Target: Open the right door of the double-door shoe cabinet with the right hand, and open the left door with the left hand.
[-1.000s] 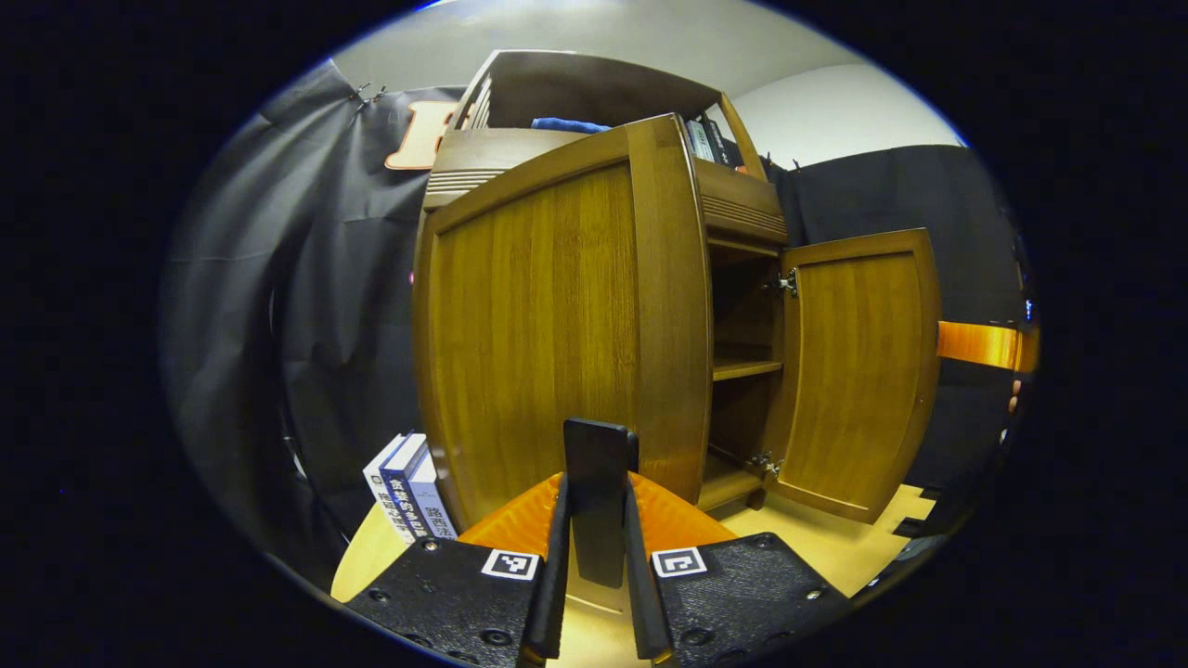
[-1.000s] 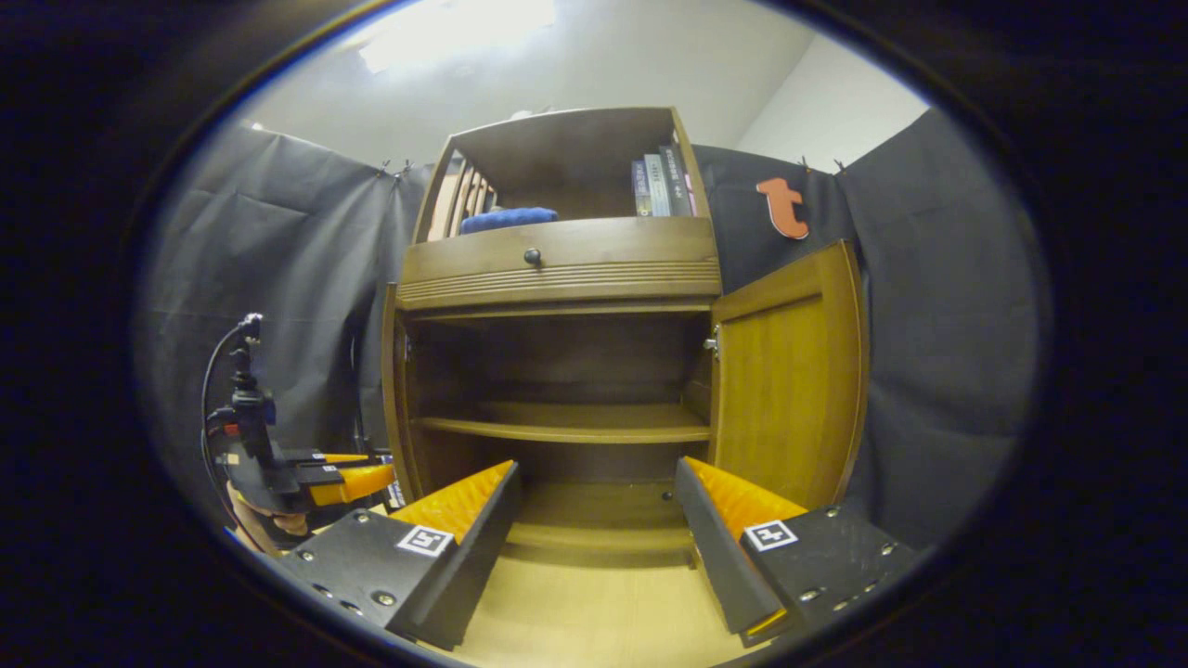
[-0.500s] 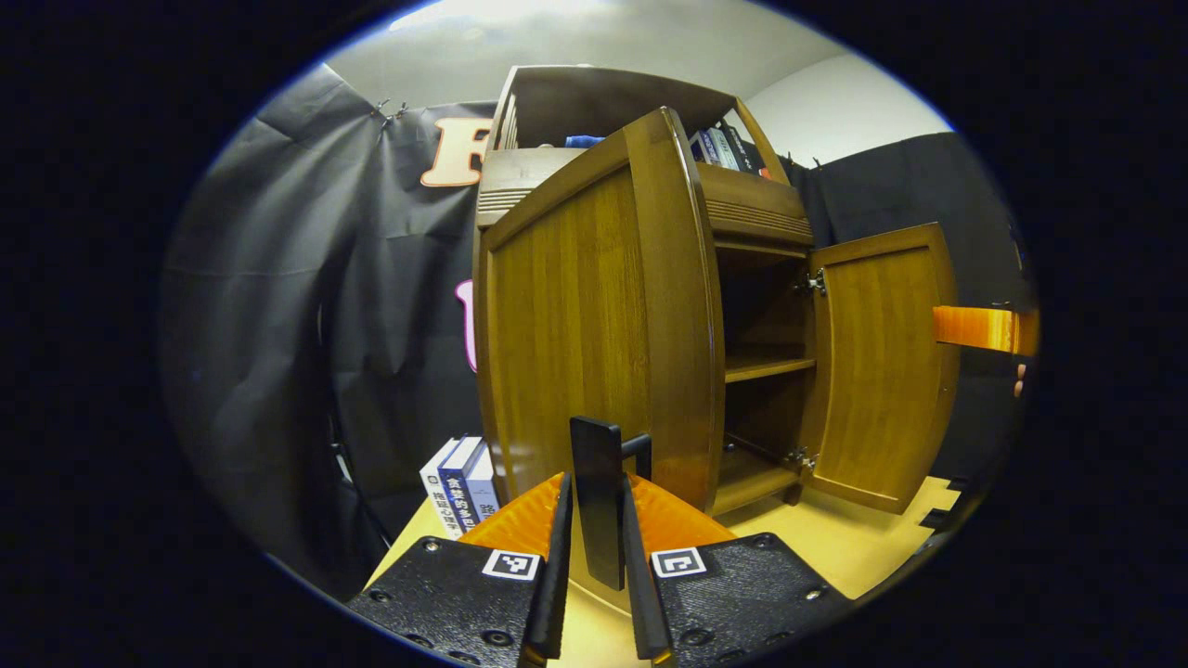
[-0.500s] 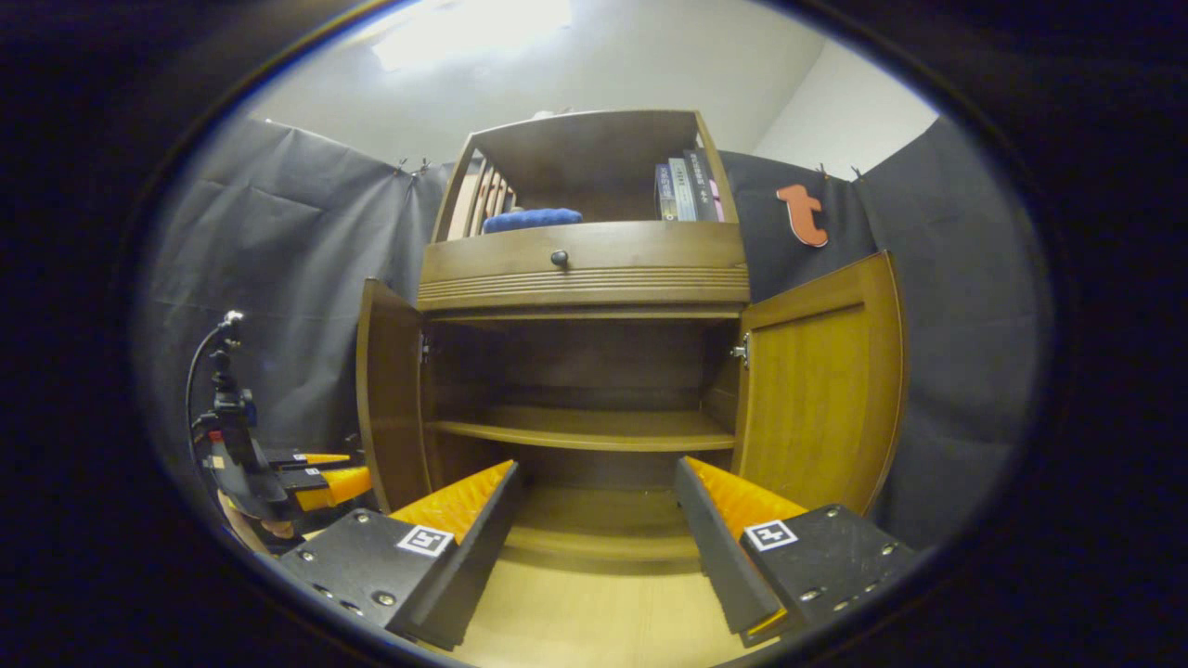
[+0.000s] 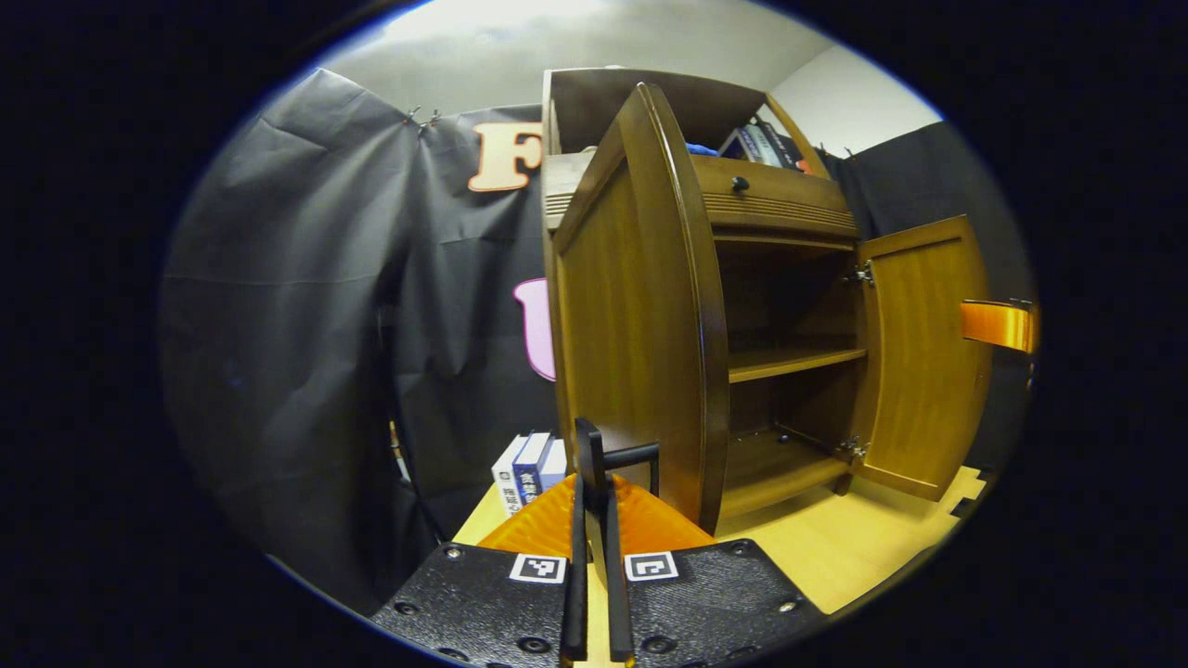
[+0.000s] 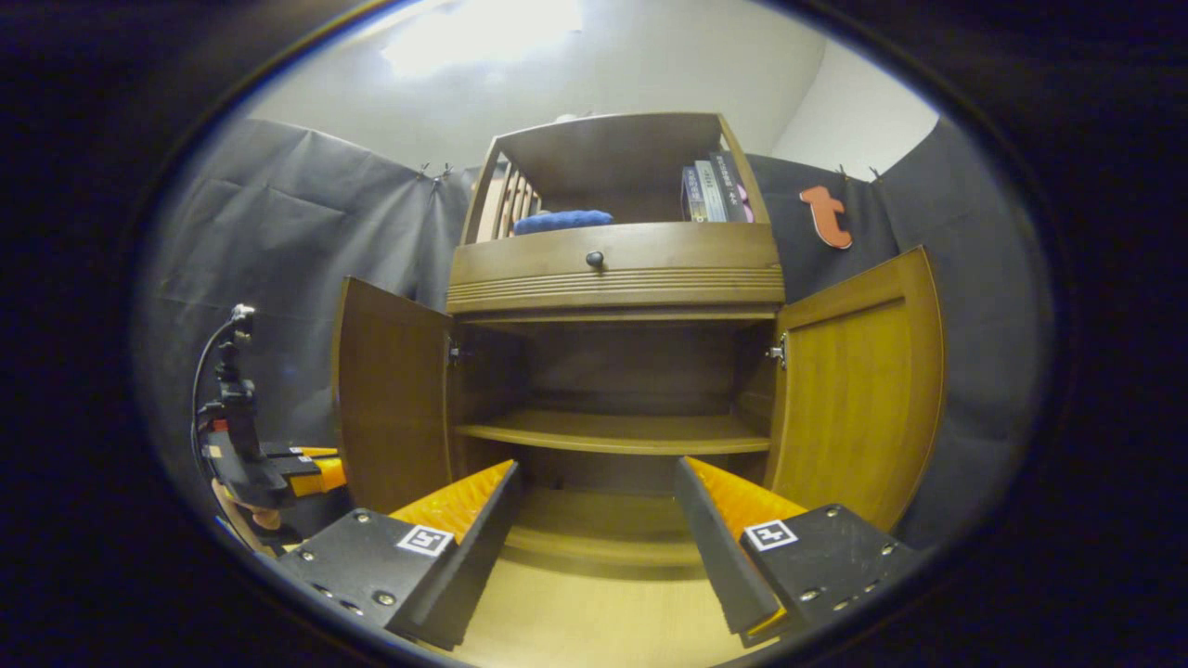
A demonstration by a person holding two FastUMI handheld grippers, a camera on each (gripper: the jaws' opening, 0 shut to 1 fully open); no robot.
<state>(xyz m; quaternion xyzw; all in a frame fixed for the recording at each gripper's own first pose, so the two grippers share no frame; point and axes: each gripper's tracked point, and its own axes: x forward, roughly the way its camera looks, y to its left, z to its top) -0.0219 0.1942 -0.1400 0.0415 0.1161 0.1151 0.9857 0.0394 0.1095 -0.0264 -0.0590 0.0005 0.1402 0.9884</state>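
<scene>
Left tongs: clamped on the left door's handle.
Right tongs: apart, holding nothing, facing the shoe cabinet.
Left door: swung wide open.
Right door: open.

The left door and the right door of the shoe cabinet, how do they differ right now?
The left door has the left gripper shut on its handle; the right door stands free, with the right gripper open and back from it. In the left gripper view the left door is close and nearly edge-on, while the right door shows its inner face farther off. Both are the same brown wood and swung open.
</scene>
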